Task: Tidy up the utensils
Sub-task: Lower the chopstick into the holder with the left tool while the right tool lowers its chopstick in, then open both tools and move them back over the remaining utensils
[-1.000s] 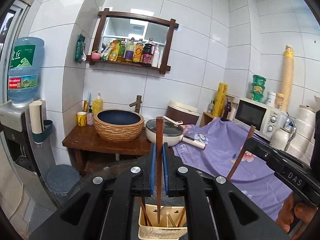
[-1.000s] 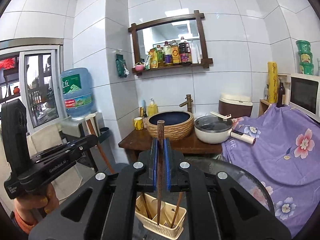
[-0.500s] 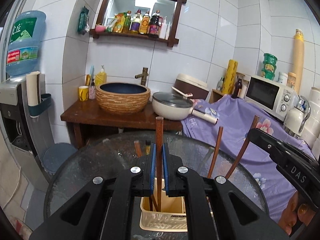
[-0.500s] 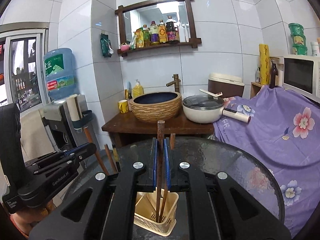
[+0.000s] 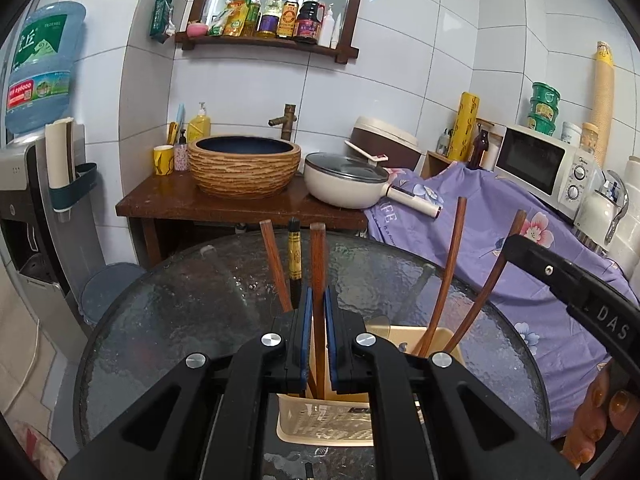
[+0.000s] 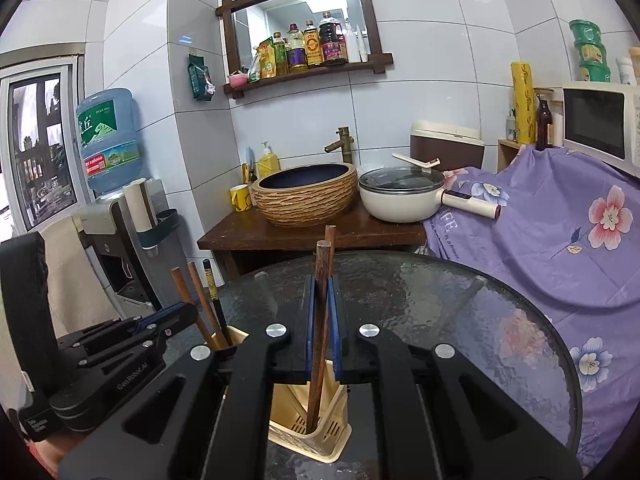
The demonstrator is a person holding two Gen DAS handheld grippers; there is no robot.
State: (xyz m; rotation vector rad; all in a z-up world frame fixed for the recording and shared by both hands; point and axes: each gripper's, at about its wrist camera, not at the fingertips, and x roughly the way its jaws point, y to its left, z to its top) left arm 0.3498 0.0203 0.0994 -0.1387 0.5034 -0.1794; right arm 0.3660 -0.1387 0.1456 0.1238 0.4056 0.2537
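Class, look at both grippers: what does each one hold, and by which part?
Each holds one brown wooden chopstick by its upper shaft: left gripper its chopstick, right gripper its own, lower ends in the beige holder.

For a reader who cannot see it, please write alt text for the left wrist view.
The left gripper is shut on a wooden chopstick, held upright above a cream utensil basket on a round glass table. More chopsticks lean in the basket, and the right gripper reaches in from the right. Behind are a woven-look basin and a white pan.
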